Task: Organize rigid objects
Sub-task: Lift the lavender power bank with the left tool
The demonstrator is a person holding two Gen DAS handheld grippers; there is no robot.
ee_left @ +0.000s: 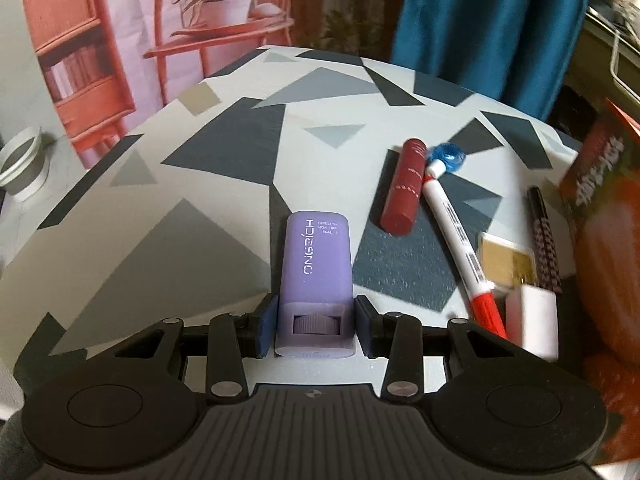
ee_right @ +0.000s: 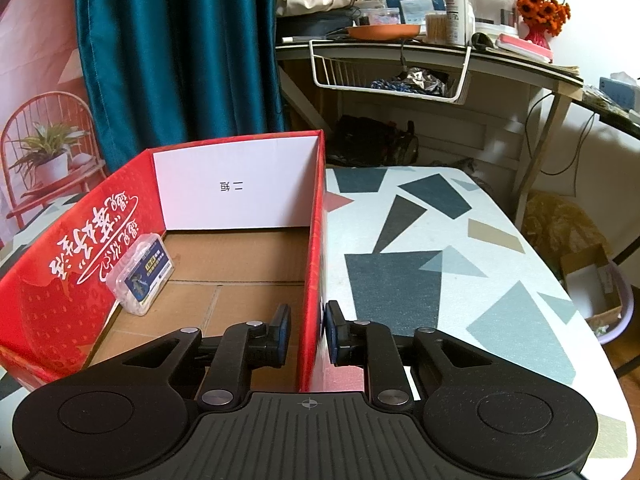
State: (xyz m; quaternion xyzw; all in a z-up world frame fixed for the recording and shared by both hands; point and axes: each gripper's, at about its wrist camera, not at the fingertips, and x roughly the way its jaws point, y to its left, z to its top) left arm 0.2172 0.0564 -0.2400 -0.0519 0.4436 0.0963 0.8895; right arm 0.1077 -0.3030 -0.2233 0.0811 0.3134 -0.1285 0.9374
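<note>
My left gripper (ee_left: 314, 326) has its blue pads on both sides of the base of a purple stick container (ee_left: 316, 276), which points away over the patterned table (ee_left: 224, 140). To its right lie a dark red tube (ee_left: 404, 188), a white pen with a red end (ee_left: 460, 248), a blue bead (ee_left: 448, 156), a gold square (ee_left: 504, 260), a white block (ee_left: 534, 322) and a patterned black pen (ee_left: 544, 240). My right gripper (ee_right: 307, 334) straddles the right wall of the red cardboard box (ee_right: 312, 248), jaws close on it. A clear plastic case (ee_right: 142, 276) leans inside the box.
The red box edge (ee_left: 600, 216) stands at the right of the left wrist view. A white ring-shaped holder (ee_left: 24, 164) sits off the table's left. Behind the table hang a blue curtain (ee_right: 176, 48) and a cluttered desk with a wire basket (ee_right: 392, 76).
</note>
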